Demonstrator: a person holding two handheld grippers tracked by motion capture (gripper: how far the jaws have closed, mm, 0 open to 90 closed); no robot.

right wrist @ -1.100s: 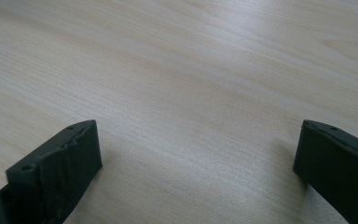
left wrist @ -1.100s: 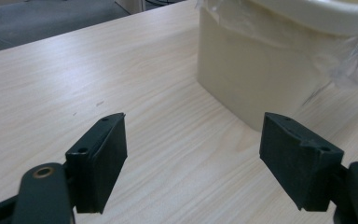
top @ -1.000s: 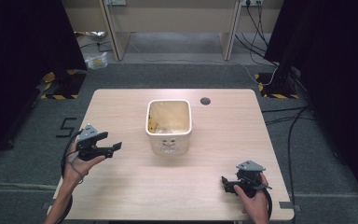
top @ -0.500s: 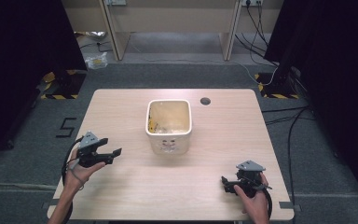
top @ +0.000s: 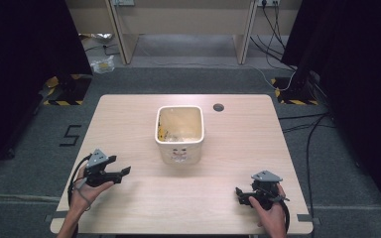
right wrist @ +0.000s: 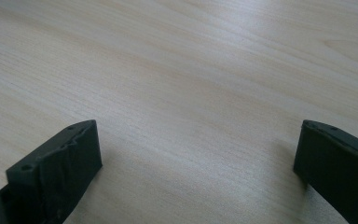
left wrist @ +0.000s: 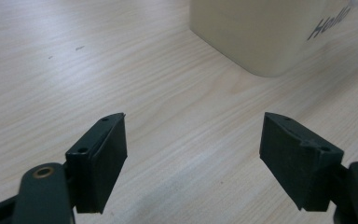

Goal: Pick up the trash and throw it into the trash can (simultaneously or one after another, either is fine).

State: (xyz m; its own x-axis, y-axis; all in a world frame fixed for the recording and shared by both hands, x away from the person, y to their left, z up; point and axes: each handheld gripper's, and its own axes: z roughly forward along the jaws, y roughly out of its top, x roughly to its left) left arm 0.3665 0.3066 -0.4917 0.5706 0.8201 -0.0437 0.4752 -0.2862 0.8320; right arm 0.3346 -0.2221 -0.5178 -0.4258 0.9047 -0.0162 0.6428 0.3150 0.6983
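The cream square bin (top: 179, 134) stands mid-table (top: 129, 114) with bare wood on every side — both grippers sit near the table's front edge, well apart from it. The left gripper (top: 121, 172), jaws spread and empty, points toward the bin; the right gripper (top: 239, 193), also spread wide, holds nothing.

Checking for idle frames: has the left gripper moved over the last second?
Yes. The left gripper has drawn back toward the person's table edge, ending farther from the cream bin, which stayed put.
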